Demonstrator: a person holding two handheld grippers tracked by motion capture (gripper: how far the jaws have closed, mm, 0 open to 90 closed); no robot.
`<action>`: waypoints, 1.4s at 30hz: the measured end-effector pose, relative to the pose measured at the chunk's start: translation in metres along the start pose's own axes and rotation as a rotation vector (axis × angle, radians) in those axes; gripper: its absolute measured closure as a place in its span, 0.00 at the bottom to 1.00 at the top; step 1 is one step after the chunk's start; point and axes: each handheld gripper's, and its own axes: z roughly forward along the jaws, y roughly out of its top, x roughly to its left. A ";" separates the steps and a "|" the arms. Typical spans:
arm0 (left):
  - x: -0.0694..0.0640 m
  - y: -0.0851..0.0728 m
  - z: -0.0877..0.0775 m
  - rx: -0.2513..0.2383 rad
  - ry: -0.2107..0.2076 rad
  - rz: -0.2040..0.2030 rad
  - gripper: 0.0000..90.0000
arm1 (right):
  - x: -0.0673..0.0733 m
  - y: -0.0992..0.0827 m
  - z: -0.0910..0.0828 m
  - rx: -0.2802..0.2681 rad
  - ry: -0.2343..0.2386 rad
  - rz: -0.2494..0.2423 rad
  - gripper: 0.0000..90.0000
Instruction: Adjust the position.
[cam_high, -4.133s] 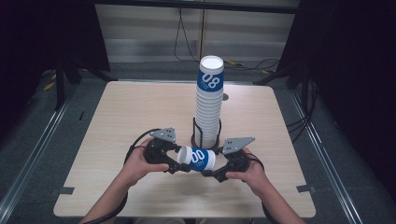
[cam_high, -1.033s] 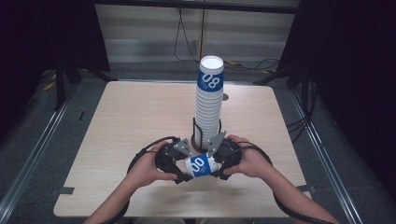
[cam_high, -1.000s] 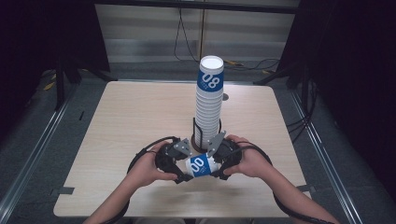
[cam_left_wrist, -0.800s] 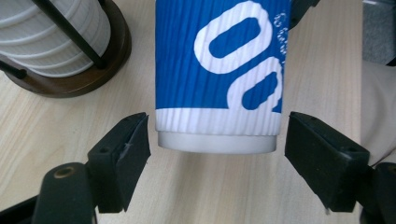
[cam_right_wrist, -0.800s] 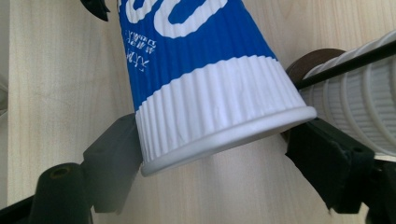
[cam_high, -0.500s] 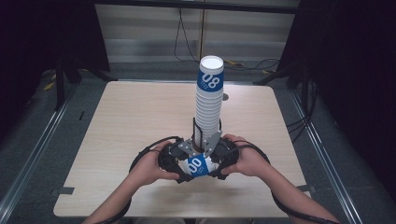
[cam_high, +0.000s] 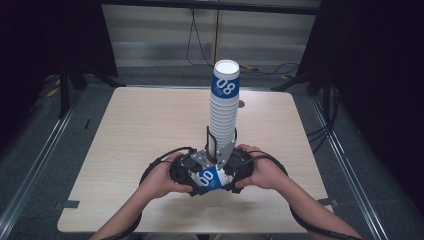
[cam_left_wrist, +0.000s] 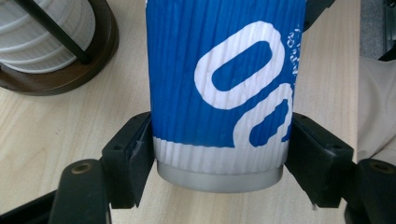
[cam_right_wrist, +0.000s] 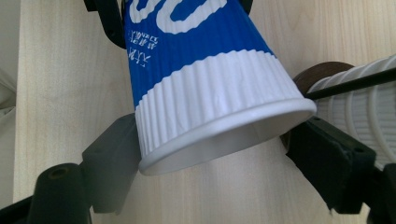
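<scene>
A light wooden table (cam_high: 140, 130) carries, toward its centre, a tall stack of ribbed white paper cups (cam_high: 223, 112) topped by a blue-banded cup, standing in a dark round holder (cam_left_wrist: 70, 77) with thin black upright rods. Near the table's front edge, just in front of that holder, a single blue-and-white paper cup (cam_high: 210, 178) lies roughly level between the two hand-held tools, above the tabletop. The left gripper (cam_left_wrist: 217, 161) has just been closing, and its two black jaws now press on both sides of the cup's narrow base end, the grey bottom facing the left gripper view. The right gripper (cam_right_wrist: 224, 163) stands at the cup's wide rim end: in the right gripper view its one jaw touches the ribbed white band below the rim, while the other jaw sits just beside the rim, with contact there not clear. The person's left hand (cam_high: 162, 176) and right hand (cam_high: 260, 170) flank the cup.
</scene>
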 end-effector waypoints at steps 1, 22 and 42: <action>0.000 0.000 0.000 0.007 0.000 0.001 0.32 | 0.000 0.000 0.000 0.000 0.000 -0.007 0.21; 0.000 -0.006 -0.003 -0.030 -0.021 0.019 0.34 | 0.001 -0.001 -0.002 -0.060 0.014 -0.010 0.18; 0.003 -0.016 -0.016 -0.123 -0.023 0.016 0.34 | -0.002 -0.024 -0.001 -0.262 0.028 0.151 0.13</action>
